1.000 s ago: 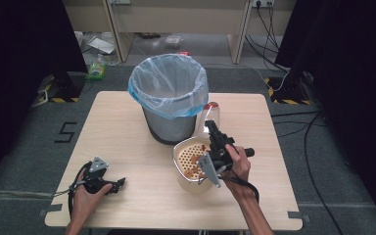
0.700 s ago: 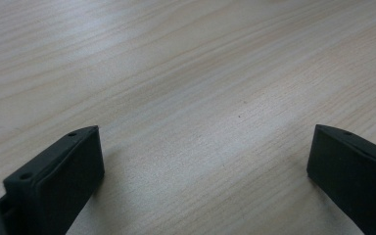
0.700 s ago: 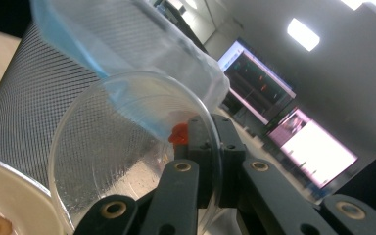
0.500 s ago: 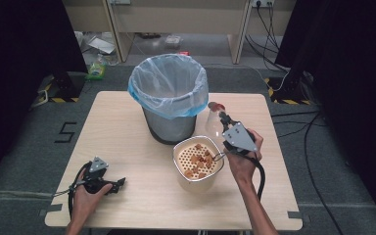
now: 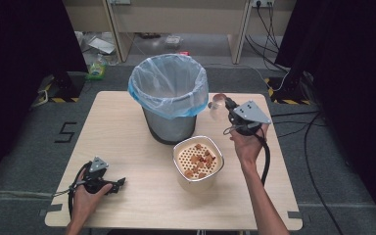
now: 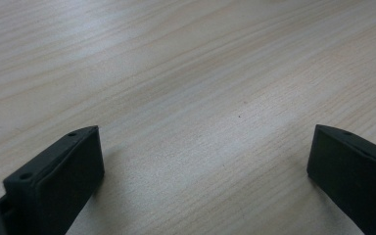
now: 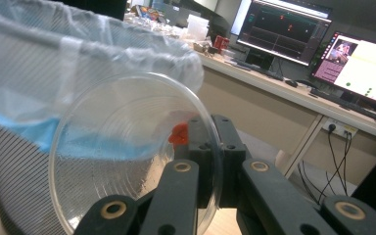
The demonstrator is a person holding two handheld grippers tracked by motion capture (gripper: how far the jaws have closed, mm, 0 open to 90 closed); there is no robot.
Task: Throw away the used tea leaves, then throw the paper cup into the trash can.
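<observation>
Right tongs (image 5: 223, 104) clamped on clear cup (image 5: 216, 105), now higher beside bin (image 5: 169, 95); left tongs (image 5: 120, 181) apart.

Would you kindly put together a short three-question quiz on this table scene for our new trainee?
1. True or false: the right gripper is shut on a clear plastic lid.
2. Which stands nearer the person: the bin lined with a blue bag, or the white container with the perforated insert?
3. Multiple choice: the left gripper is A) open over bare table, B) shut on a cup, C) inside the bin.

Key:
1. True; its fingers pinch the lid's rim beside the bin.
2. The white container.
3. A.
</observation>
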